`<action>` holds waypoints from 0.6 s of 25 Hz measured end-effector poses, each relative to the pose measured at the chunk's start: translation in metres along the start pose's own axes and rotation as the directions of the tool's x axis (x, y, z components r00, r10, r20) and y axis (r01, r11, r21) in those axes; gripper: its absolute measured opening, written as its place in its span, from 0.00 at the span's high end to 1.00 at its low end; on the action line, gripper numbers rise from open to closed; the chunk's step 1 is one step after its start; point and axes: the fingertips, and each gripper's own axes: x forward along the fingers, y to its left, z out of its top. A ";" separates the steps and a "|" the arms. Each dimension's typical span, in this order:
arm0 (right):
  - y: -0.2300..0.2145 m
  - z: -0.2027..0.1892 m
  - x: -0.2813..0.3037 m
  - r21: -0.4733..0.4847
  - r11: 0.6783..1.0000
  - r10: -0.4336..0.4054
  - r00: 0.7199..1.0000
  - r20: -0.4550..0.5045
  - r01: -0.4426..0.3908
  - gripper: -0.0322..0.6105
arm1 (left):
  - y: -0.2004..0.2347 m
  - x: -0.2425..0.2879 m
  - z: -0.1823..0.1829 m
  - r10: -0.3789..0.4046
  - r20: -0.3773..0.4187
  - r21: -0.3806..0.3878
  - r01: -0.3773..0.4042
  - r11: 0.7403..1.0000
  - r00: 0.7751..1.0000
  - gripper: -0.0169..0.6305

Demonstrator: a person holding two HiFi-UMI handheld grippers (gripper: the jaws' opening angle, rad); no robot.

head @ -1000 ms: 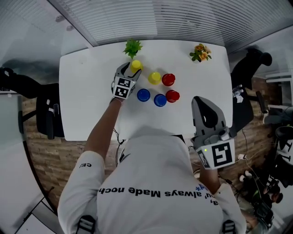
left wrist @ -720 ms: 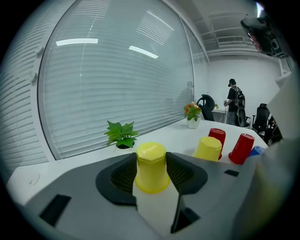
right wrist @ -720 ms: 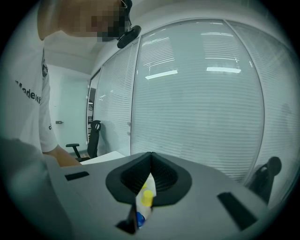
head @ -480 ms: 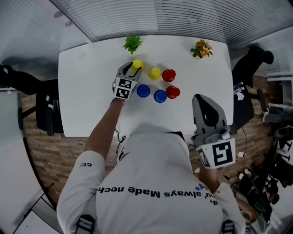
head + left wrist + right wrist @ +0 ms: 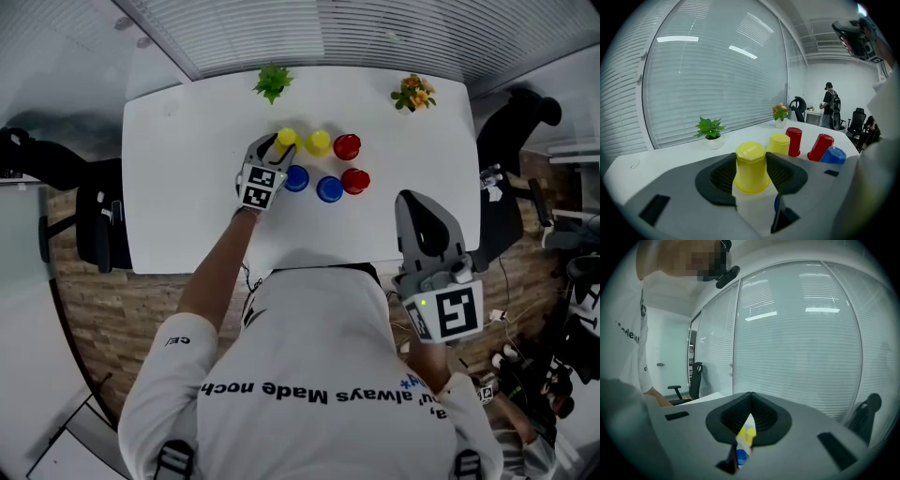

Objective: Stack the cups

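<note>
Left gripper view is giving us the action: the left gripper (image 5: 751, 161) is clamping the yellow cup (image 5: 751, 171). Its ribbed pads are pressing on the cup's two flanks, the jaws having just been closing in with the cup between them. The cup is sitting upside down, base up and rim down. That is why a side grip is making sense: an inverted cup can be carried across and lowered like a cap onto a neighbour. Whether its rim is touching the table (image 5: 178, 206) or riding just clear of it, I cannot tell.

Just beyond the jaws, the second yellow cup (image 5: 778, 142) is waiting, also inverted. It is looking like the natural landing spot, being the same colour and right beside the held one. Past it the far red cup (image 5: 793, 140) and the near red cup (image 5: 821, 146) are standing apart from each other, with a blue cup (image 5: 833, 154) showing at the right. Head view is showing another blue cup (image 5: 296, 178) just beside the gripper's body, so any lift is going to need clearance there.

Meanwhile the right gripper (image 5: 751, 398) is hanging back near the person's body, jaws pressed together on nothing, probably idling until a second hand is needed. Out at the table's far edge, the green plant (image 5: 709, 130) and the flower pot (image 5: 780, 114) are sitting well apart from the cups, out of the way.
</note>
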 end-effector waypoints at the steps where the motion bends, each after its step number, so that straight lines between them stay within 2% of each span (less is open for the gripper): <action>1: 0.000 -0.001 -0.001 0.000 1.000 -0.001 1.000 0.000 0.001 0.94 | -0.001 0.000 -0.001 -0.003 -0.001 -0.005 0.003 1.000 1.000 0.64; 5: 0.001 -0.002 -0.006 0.001 1.000 0.000 1.000 0.003 0.000 0.94 | -0.004 -0.005 -0.004 -0.013 -0.004 -0.029 0.013 0.999 1.000 0.61; 15: 0.013 0.001 -0.001 -0.002 0.999 0.045 0.999 0.024 -0.045 0.94 | -0.011 -0.065 0.016 0.015 0.090 -0.082 -0.007 0.997 0.996 0.59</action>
